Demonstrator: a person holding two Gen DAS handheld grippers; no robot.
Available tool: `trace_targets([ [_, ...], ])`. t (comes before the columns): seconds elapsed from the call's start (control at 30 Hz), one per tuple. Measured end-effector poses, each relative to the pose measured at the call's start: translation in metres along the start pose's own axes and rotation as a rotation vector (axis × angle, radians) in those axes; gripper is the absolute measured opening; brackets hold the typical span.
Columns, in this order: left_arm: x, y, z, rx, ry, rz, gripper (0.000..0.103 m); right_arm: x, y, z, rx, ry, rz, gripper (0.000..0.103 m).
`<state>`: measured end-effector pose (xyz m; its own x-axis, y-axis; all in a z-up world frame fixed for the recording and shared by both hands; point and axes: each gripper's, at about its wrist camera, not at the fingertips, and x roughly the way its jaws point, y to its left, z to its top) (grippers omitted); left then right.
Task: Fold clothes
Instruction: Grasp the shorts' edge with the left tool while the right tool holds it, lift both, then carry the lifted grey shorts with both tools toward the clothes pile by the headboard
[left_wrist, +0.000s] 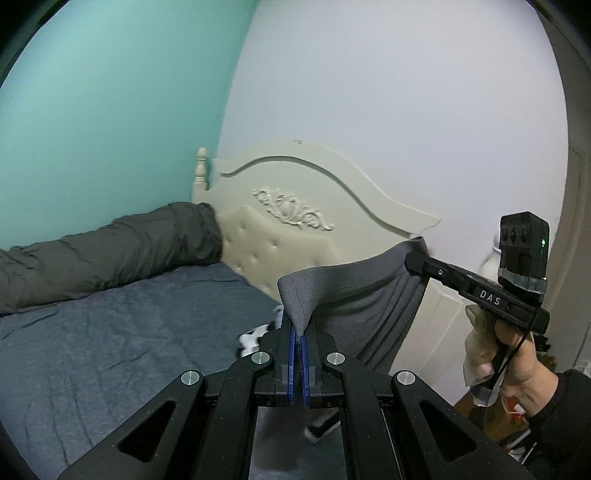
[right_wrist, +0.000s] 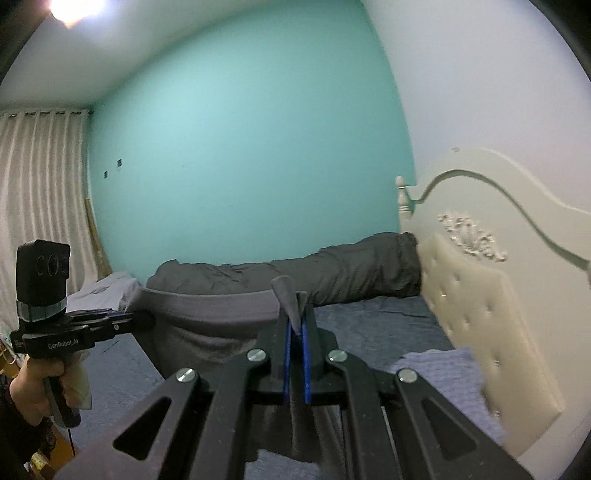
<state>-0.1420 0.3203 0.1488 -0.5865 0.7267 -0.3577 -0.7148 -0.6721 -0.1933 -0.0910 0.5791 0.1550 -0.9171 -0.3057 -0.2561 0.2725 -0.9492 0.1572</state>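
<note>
A grey garment (left_wrist: 365, 295) hangs in the air above the bed, stretched by its banded top edge between both grippers. My left gripper (left_wrist: 299, 328) is shut on one end of that band, which pokes up past the blue pads (left_wrist: 292, 354). My right gripper (right_wrist: 296, 325) is shut on the other end of the grey garment (right_wrist: 207, 317). Each view shows the other gripper held in a hand: the right gripper (left_wrist: 417, 258) at right, the left gripper (right_wrist: 142, 319) at left. The cloth's lower part falls behind the gripper bodies.
A blue-grey bed sheet (left_wrist: 110, 332) lies below. Dark olive trousers (right_wrist: 295, 269) rest along the far side by the teal wall. A cream headboard (left_wrist: 295, 206) stands at the bed's end. Curtains (right_wrist: 40, 192) hang at left. A light blue cloth (right_wrist: 443, 365) lies near the headboard.
</note>
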Motion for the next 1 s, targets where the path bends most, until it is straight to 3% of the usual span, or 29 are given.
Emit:
trace_targets([
  [0.53,0.082,-0.078,0.009,0.05,0.054,-0.087,0.002,-0.061,-0.091,-0.012,0.059,-0.003,-0.113,0.004],
  [1.0,0.164,-0.079,0.012,0.012,0.117,-0.092,0.002,-0.041,-0.157,-0.017,0.085,0.042,-0.162,0.004],
])
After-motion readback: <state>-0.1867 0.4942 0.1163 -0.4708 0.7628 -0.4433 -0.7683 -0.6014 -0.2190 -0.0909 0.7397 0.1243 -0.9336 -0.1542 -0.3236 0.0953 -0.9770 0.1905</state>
